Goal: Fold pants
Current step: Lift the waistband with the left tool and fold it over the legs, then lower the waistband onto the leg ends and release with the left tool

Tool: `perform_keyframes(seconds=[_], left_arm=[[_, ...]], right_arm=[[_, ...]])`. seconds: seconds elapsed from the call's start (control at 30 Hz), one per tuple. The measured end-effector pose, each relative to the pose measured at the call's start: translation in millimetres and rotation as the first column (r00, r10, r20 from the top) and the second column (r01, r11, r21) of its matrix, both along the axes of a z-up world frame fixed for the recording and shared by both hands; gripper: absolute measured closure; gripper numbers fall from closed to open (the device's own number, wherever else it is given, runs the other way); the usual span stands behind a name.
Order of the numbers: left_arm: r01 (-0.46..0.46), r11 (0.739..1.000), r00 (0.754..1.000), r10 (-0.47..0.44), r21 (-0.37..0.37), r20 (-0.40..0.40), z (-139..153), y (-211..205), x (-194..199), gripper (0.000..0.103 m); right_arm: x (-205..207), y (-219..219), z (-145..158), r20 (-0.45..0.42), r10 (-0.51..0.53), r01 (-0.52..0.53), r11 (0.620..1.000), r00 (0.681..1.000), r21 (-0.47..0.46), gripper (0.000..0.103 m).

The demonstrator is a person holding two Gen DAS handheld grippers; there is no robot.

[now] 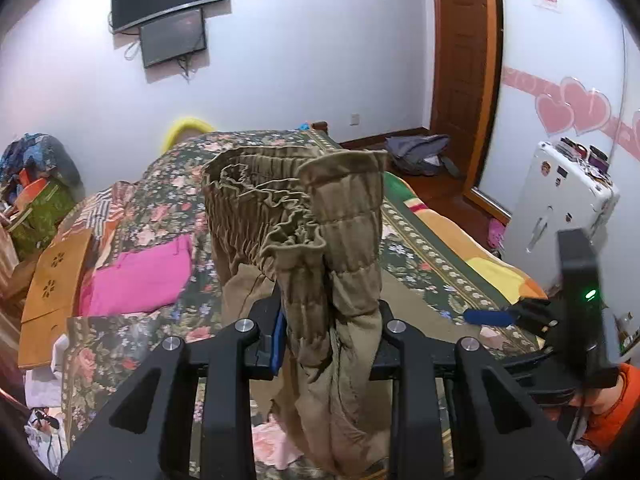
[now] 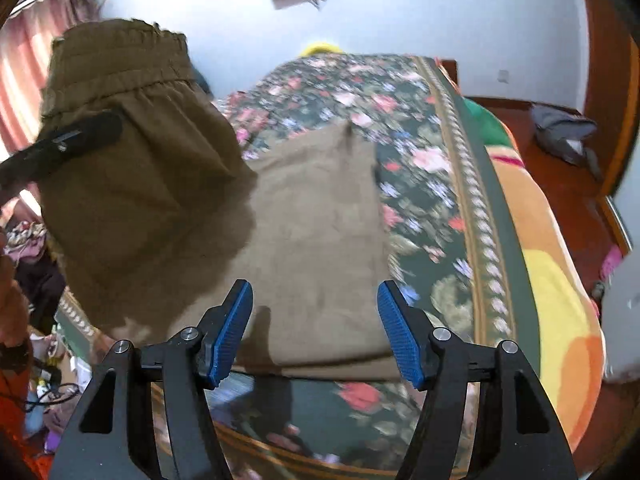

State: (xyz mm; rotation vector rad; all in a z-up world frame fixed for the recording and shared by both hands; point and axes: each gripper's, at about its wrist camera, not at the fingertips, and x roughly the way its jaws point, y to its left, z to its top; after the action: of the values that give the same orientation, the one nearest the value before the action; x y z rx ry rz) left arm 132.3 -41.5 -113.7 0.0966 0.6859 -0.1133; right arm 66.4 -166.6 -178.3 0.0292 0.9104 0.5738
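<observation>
1. Left gripper (image 1: 326, 320), lower centre of the left wrist view: its black fingers are clamped on a bunched fold of the olive-brown pants (image 1: 304, 240); only a sliver of the blue pad shows at the left of the cloth.
2. Pants, left wrist view: the gathered elastic waistband (image 1: 260, 196) rises above the clamp into the middle of the frame, while the rest of the cloth hangs down between the finger arms to the bottom edge.
3. Right gripper (image 2: 316, 328), lower centre of the right wrist view: the jaws stand wide apart, blue ribbed pads (image 2: 234, 332) bare, nothing between them.
4. Pants, right wrist view: one part lies flat on the bed just beyond and between the open fingers (image 2: 320, 232); the waistband part is lifted at the upper left of the frame, where the left gripper's black finger lies across it.
5. In the left wrist view, the right gripper appears at the right edge, its blue pad pointing left, apart from the held cloth.
6. Floral bedspread (image 1: 420, 256) lies beneath the pants in both views.
7. Pink cloth (image 1: 140, 276), left of the held pants.
8. Two dark screens (image 1: 168, 8) on the wall, upper left.
</observation>
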Motion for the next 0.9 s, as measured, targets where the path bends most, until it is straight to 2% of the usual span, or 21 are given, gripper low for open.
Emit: perform_keyframes(seconds=[0.1, 0.23, 0.43, 0.63, 0.73, 0.8, 0.83, 0.9], left_arm=[[0.025, 1.0, 0.999, -0.025, -0.007, -0.025, -5.6, -8.9, 4.3, 0.075], [0.066, 0.997, 0.994, -0.069, -0.041, -0.087, -19.0, -20.3, 12.3, 0.075], [0.115, 0.991, 0.978, -0.125, -0.068, -0.169, -40.8, -40.3, 18.3, 0.075], [0.131, 0.988, 0.958, -0.146, -0.078, -0.245, -66.1, -52.9, 19.7, 0.075], [0.135, 0.988, 0.95, -0.151, -0.078, -0.272, -72.1, -58.2, 19.8, 0.063], [0.138, 0.981, 0.94, -0.172, -0.133, -0.295, -74.8, -56.2, 20.1, 0.033], [0.135, 0.976, 0.937, -0.182, -0.17, -0.299, -74.8, -54.9, 19.7, 0.031], [0.131, 0.974, 0.937, -0.183, -0.185, -0.299, -73.8, -55.0, 18.8, 0.03]], right_arm=[[-0.5, 2.0, -15.1, -0.038, 0.018, -0.019, 1.0, 0.999, -0.016, 0.04], [-0.8, -2.3, -10.0, -0.016, 0.017, -0.017, 1.0, 1.0, -0.01, 0.04], [-3.8, -23.1, -3.6, 0.001, -0.039, 0.039, 0.999, 0.999, -0.008, 0.04], [-7.1, -41.6, -7.6, -0.026, -0.094, 0.094, 0.996, 0.995, -0.001, 0.04], [-8.2, -45.2, -6.0, -0.022, -0.107, 0.107, 0.994, 0.994, -0.003, 0.04], [-9.6, -47.0, -4.0, -0.015, -0.112, 0.112, 0.994, 0.994, -0.007, 0.04], [-10.5, -48.0, -3.0, -0.015, -0.113, 0.113, 0.994, 0.993, -0.005, 0.04], [-11.4, -49.8, -1.8, -0.017, -0.113, 0.113, 0.994, 0.993, -0.001, 0.04]])
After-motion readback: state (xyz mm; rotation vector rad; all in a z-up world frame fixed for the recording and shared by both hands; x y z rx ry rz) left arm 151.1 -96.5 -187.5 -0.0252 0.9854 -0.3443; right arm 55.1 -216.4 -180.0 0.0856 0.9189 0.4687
